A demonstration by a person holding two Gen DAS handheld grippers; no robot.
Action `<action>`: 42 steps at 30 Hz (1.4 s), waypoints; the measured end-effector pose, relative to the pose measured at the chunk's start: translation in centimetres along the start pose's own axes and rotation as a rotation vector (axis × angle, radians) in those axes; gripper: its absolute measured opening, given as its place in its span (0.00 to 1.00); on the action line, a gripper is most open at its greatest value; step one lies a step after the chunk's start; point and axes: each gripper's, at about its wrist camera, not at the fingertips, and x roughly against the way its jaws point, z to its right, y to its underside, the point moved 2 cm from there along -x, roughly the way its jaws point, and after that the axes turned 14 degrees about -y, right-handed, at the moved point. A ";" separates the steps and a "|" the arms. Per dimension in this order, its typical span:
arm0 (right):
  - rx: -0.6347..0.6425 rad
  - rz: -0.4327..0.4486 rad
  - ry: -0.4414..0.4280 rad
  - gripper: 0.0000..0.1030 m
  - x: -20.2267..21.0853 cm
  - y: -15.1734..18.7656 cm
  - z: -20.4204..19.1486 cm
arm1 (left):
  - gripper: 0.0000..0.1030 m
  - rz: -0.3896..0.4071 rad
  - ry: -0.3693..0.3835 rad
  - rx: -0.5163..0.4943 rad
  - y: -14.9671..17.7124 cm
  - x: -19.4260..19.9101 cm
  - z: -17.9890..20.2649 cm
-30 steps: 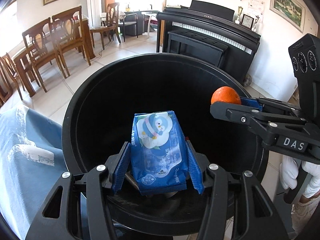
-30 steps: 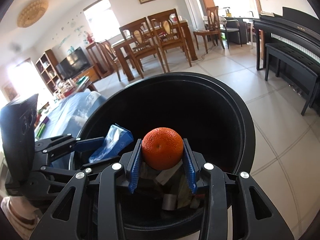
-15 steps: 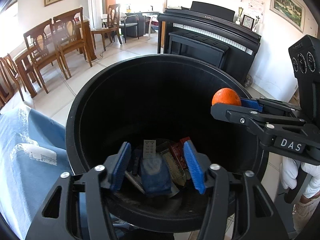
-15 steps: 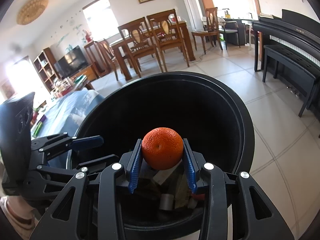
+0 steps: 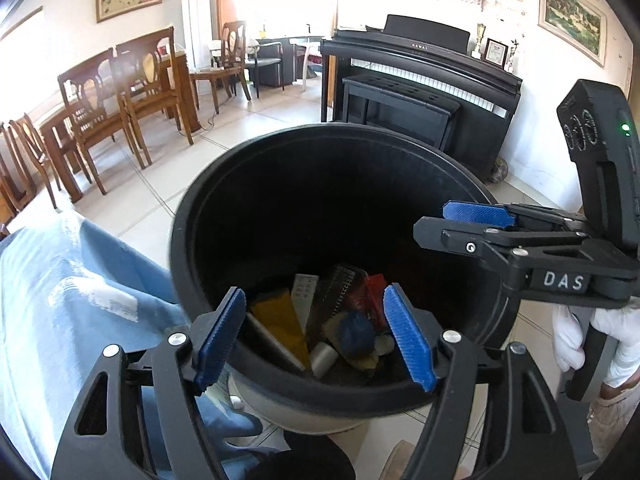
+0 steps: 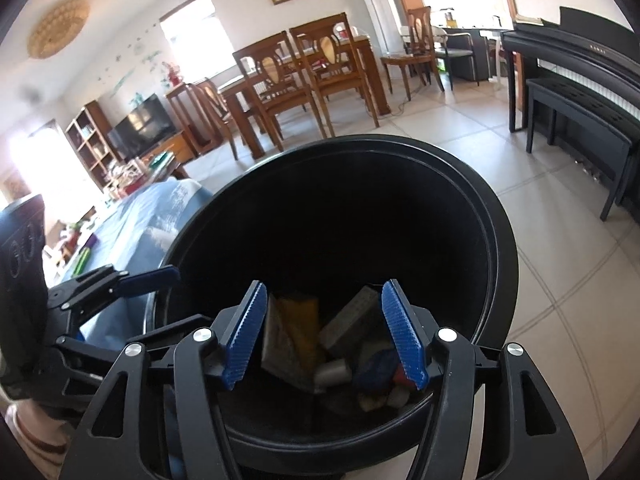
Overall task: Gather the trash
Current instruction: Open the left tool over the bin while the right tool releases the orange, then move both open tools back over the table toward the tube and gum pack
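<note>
Where grippers [image 5: 316, 338] open, upright bin [image 5: 224, 184]

Both wrist cameras looked steeply down, close over the black bin [image 5: 208, 208] [image 6: 500, 248]. Left view faced the piano [image 5: 420, 76]; right faced the dining table [image 6: 304, 80]. Shared: bin interior.

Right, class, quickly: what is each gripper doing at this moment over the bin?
Left gripper: jaws opening, nothing between them, above the black bin.
Right gripper: jaws opening, nothing held.
</note>
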 end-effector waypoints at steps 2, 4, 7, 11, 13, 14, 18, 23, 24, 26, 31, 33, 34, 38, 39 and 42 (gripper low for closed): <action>0.002 0.001 -0.010 0.59 0.1 -0.1 -0.4 | 0.72 0.009 -0.008 0.008 0.2 0.6 -0.4; 0.016 0.006 -0.015 0.59 0.0 -0.2 -1.4 | 0.82 0.020 -0.025 0.012 0.4 1.2 -0.5; 0.043 0.008 -0.028 0.65 -0.2 -0.5 -3.3 | 0.82 0.040 -0.045 0.019 1.0 2.4 -1.4; 0.074 0.010 -0.048 0.69 -0.7 -0.7 -5.9 | 0.84 0.051 -0.063 0.053 2.0 3.8 -2.8; 0.092 0.005 -0.062 0.69 -1.3 -0.8 -7.5 | 0.85 0.060 -0.082 0.075 2.6 4.7 -3.9; 0.103 0.000 -0.069 0.69 -1.6 -0.8 -8.4 | 0.85 0.064 -0.090 0.086 2.9 5.2 -4.5; 0.152 -0.023 -0.100 0.69 -3.3 -0.7 -12.1 | 0.93 0.085 -0.131 0.121 4.4 7.0 -6.7; 0.219 -0.057 -0.140 0.69 -5.7 -0.5 -16.7 | 0.93 0.088 -0.178 0.179 6.5 8.6 -10.0; 0.234 -0.066 -0.151 0.69 -6.3 -0.4 -17.9 | 0.93 0.087 -0.189 0.197 7.1 9.0 -10.9; 0.257 -0.079 -0.168 0.69 -7.2 -0.2 -19.7 | 0.93 0.087 -0.210 0.230 8.0 9.6 -12.6; 0.311 -0.118 -0.211 0.69 -9.6 0.2 -24.2 | 0.93 0.089 -0.256 0.299 10.0 11.1 -16.5; 0.328 -0.134 -0.227 0.69 -10.5 0.4 -25.7 | 0.93 0.090 -0.274 0.329 10.9 11.8 -18.2; 0.339 -0.144 -0.236 0.69 -11.1 0.4 -26.7 | 0.93 0.090 -0.284 0.342 11.3 12.1 -19.1; 0.370 -0.171 -0.266 0.69 -13.4 0.7 -30.0 | 0.93 0.088 -0.323 0.395 12.9 13.2 -22.6; 0.376 -0.177 -0.274 0.69 -13.9 0.7 -30.6 | 0.93 0.088 -0.330 0.404 13.1 13.3 -23.3; 0.398 -0.203 -0.297 0.69 -16.0 0.8 -33.2 | 0.93 0.081 -0.359 0.437 13.9 13.7 -25.3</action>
